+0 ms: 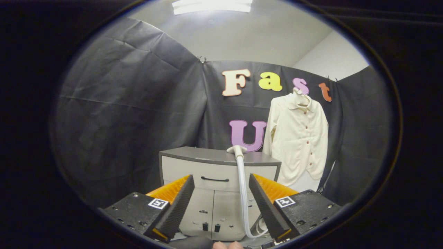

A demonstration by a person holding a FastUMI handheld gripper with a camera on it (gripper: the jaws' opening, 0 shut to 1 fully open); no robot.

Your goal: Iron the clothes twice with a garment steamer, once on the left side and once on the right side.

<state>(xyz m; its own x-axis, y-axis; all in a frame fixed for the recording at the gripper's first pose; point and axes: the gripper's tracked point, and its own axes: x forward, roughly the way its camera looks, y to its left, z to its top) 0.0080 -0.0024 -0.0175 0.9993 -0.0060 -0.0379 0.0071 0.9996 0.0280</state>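
Gripper (218,204) low in the frame, level and aimed straight ahead, fingers (174,211) spread wide, released, clutching nothing. Just beyond, at centre, a grey cabinet (207,173). On its top, the steamer head (236,149), hose (243,193) dropping straight down the cabinet front, long axis vertical, curling near the right finger. At right of centre, cream shirt (297,138) hanging upright on the black cloth wall (131,114), buttons facing the camera.

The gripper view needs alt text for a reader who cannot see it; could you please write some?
The gripper is open and holds nothing, its fingers aimed at a grey cabinet beyond them. A white steamer head rests on the cabinet top, its hose trailing down the front. A cream buttoned shirt hangs to the cabinet's right.
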